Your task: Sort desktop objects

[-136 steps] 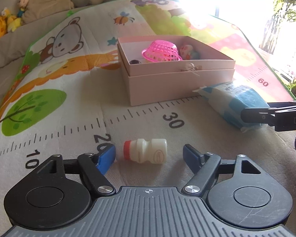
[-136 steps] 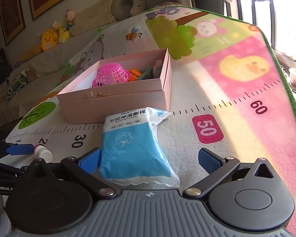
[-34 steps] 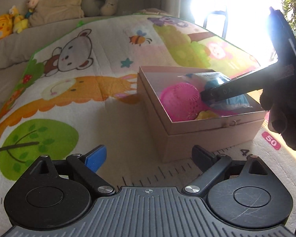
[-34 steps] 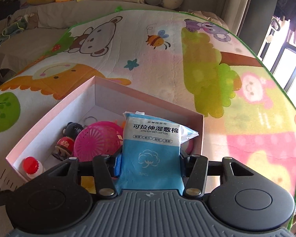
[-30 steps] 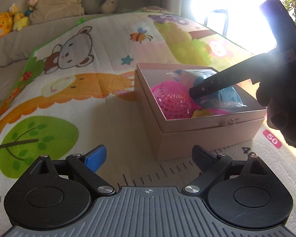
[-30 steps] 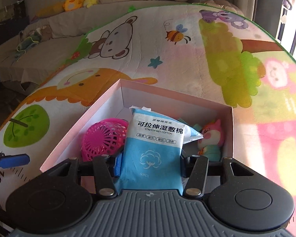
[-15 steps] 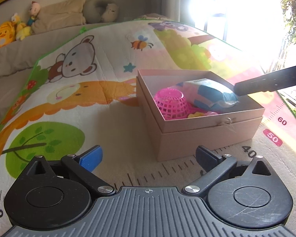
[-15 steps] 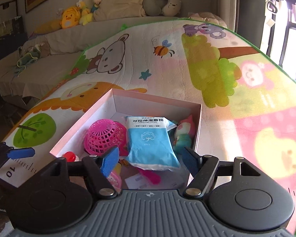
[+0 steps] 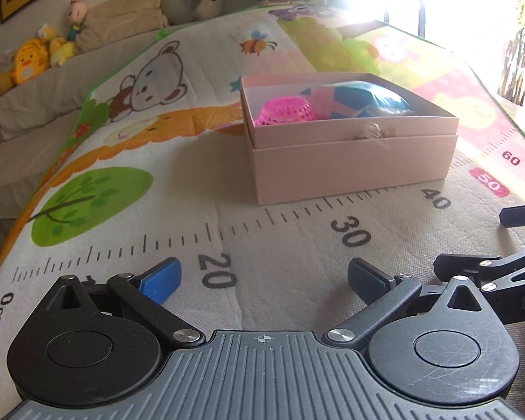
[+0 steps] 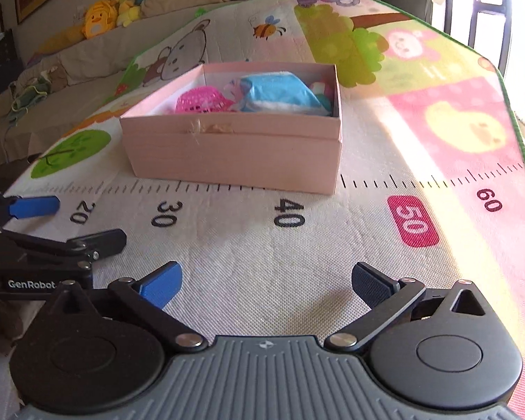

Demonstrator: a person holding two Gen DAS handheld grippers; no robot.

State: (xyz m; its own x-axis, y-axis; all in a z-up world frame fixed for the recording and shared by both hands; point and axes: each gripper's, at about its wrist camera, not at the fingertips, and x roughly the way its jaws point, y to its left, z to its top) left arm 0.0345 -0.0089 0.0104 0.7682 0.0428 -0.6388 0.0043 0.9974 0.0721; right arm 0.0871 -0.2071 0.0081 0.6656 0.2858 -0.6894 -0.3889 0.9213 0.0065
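Left wrist view: the left gripper (image 9: 262, 281) is holding its jaws spread wide with nothing between them, hovering low over the play mat (image 9: 290, 245) near the printed ruler's 20 mark. Just to its right, the right gripper (image 9: 500, 245) is showing at the frame's edge, also over the mat. Farther ahead, the pink cardboard box (image 9: 350, 161) is sitting on the mat just behind the ruler line, between the 20 and 40 marks. Inside it, the blue wet-wipe pack (image 9: 371, 99) is lying against the pink mesh basket (image 9: 287, 113).

In the right wrist view, the right gripper (image 10: 266, 281) is likewise keeping its jaws wide apart and empty, below the 40 mark. The left gripper (image 10: 73, 220) is appearing at the left edge, fingers apart. The box (image 10: 234, 154) is standing ahead, holding the pack (image 10: 280, 96), the basket (image 10: 201, 103) and a small toy (image 10: 322, 92) by its right wall. Plush toys (image 10: 98, 17) are resting beyond the mat's far edge.
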